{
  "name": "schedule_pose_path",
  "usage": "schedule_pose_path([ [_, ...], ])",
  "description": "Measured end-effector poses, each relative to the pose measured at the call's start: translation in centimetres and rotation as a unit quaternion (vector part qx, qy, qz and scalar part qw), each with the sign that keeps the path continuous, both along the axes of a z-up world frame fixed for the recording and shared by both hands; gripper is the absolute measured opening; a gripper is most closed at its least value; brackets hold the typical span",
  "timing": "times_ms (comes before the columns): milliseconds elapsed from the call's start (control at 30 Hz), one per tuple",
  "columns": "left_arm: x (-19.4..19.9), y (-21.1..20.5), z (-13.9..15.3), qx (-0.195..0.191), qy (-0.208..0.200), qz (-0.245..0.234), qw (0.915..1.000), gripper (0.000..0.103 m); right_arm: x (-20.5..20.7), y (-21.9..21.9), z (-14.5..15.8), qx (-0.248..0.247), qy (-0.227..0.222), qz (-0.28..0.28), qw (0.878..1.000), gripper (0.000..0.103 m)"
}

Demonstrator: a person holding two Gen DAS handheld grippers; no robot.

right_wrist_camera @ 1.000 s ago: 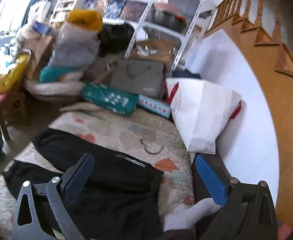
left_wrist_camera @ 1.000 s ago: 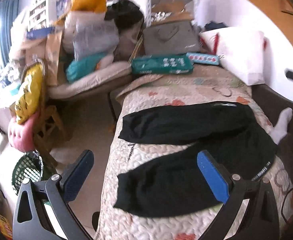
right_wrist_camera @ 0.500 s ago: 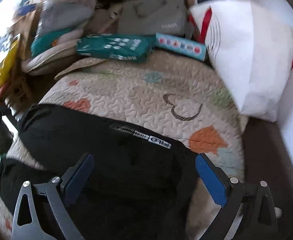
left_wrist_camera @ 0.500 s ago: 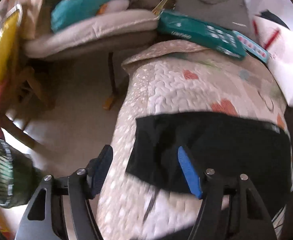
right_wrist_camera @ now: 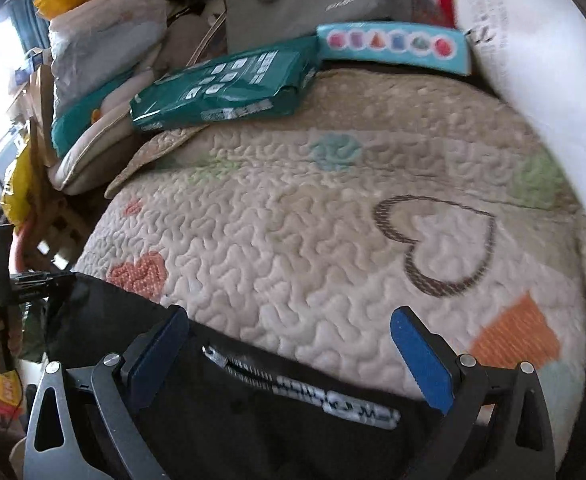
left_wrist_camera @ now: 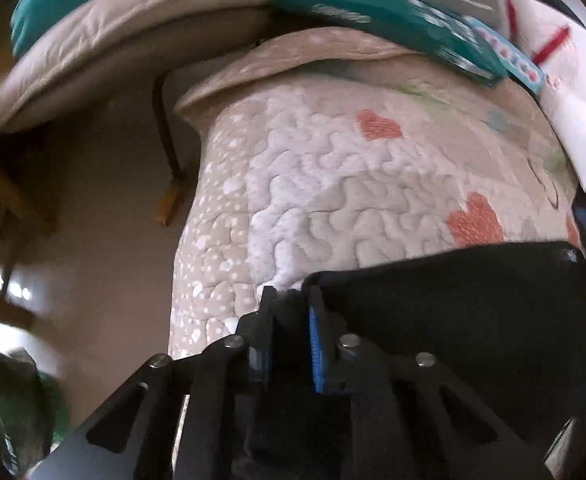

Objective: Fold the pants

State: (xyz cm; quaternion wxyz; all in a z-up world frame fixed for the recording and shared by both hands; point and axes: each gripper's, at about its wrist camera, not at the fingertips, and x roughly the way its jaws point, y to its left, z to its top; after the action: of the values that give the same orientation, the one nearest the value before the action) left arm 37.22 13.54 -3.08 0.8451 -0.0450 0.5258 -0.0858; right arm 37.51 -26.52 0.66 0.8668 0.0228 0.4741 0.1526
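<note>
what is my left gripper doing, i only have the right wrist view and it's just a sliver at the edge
observer: The left gripper is shut on a corner of the black pants.
operator: where on the bed is that corner
observer: Near the side edge of the quilt, with floor just beyond it.
operator: is the cloth slack there
observer: It doesn't look slack. The top edge of the pants runs in a nearly straight line from the pinch toward the right.
</note>
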Motion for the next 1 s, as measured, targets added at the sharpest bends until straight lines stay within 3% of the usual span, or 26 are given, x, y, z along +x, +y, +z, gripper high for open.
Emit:
schedule_pose_path([
  [100,-0.7,-1.0,0.5,0.025,-0.009,-0.016,0.9995,0.012,1.2,0.8,-1.3,0.005,0.019,0.023,1.0,0.103],
  [333,-1.1,-0.4,0.6,0.017,-0.008,-0.003,0.9998,0.012,0.4,3.0,-3.5,-0.008,0.051,0.092,0.994,0.099],
  [400,-0.7,-0.5,0.6,0.023,-0.008,-0.002,0.9997,0.012,0.2,3.7,-4.2,-0.023,0.063,0.109,0.992,0.087],
  [433,-0.6,-0.6,0.5,0.026,-0.008,-0.002,0.9996,0.012,0.1,4.0,-4.7,-0.031,0.071,0.116,0.99,0.071],
  [500,-0.8,-0.8,0.7,0.035,-0.011,-0.002,0.9993,0.012,-0.2,4.4,-5.1,-0.029,0.082,0.123,0.989,0.055],
  [533,-0.8,-1.0,0.8,0.038,-0.013,-0.001,0.9992,0.012,-0.4,4.5,-5.0,-0.02,0.084,0.127,0.988,0.038],
  [567,-0.9,-1.0,1.1,0.042,-0.018,0.0,0.999,0.012,-0.6,4.6,-4.8,-0.008,0.086,0.13,0.988,0.028],
  [667,-1.6,-0.9,2.3,0.042,-0.032,0.007,0.9986,0.012,-1.6,5.3,-3.9,-0.022,0.075,0.131,0.988,0.018],
  [1000,-8.2,-0.9,7.8,0.035,-0.086,0.002,0.9957,0.012,-8.6,6.0,1.2,-0.09,0.031,0.123,0.988,0.011],
])
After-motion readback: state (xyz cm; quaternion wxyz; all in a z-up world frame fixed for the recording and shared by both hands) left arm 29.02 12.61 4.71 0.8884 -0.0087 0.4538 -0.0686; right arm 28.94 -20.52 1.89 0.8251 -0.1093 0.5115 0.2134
